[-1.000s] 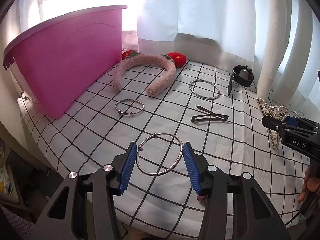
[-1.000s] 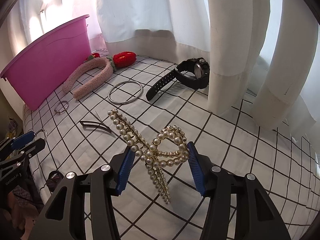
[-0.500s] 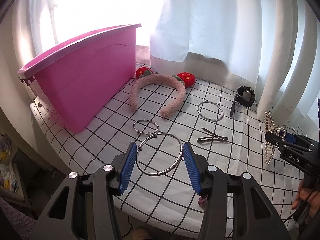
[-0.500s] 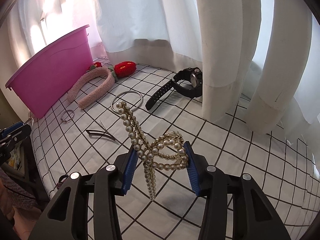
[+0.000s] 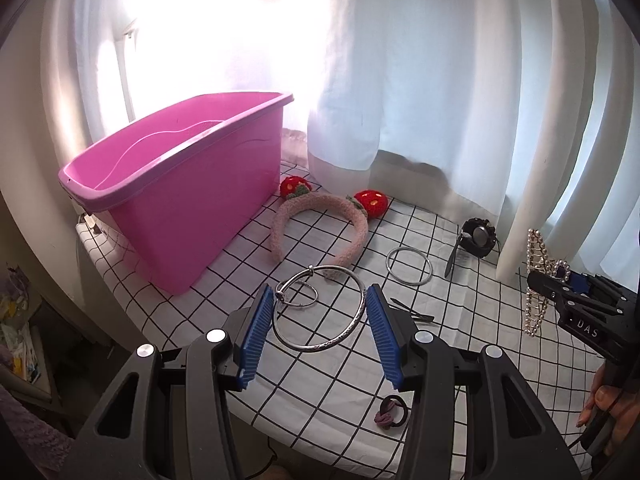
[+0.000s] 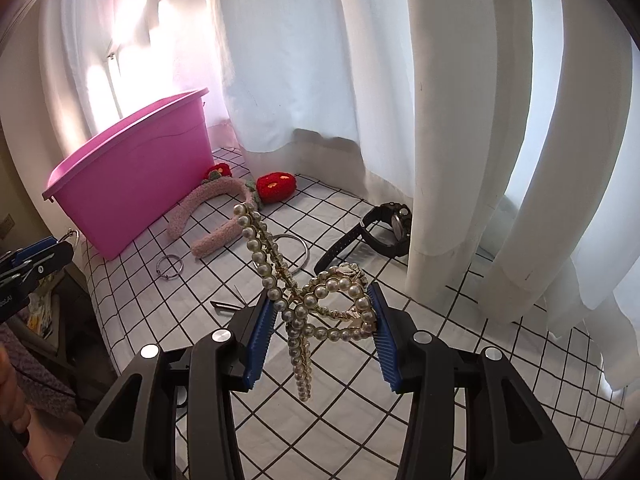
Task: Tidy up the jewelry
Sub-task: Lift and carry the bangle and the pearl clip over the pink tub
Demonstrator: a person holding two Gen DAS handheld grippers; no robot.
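Here the left tongs (image 5: 318,322) are gripping a large silver bangle (image 5: 320,307) across its width, the blue pads pressing its two sides, and the ring is hanging clear of the tabletop (image 5: 472,352). The right tongs (image 6: 320,322) have just been closing and are now clamping a pearl hair clip (image 6: 316,300) by its looped end, with one beaded arm sticking up and another dangling below the pads.

Both pieces are riding in the air short of the pink bin (image 5: 180,208), which looks like the place they are meant for. To do this step well, the person is probably best off keeping both grips steady, carrying each piece above the bin's rim before letting go, and holding the bangle level so it is not slipping out sideways. The clip's dangling arm could be catching on the rim, so extra height would be helping there.

Beside the bin, on the tabletop, a fuzzy pink headband (image 5: 320,220) with red strawberry ends is lying; a small silver ring (image 5: 298,296) and a second bangle (image 5: 409,267) are lying in front of the bin, with a black hair clip (image 5: 412,312) near them. A black watch (image 6: 384,228) is sitting far from the bin by the curtain (image 6: 460,120), and a hair tie (image 5: 390,414) is lying at the near edge.

The only readable writing is "DAS" on the right tongs' body in the left wrist view.
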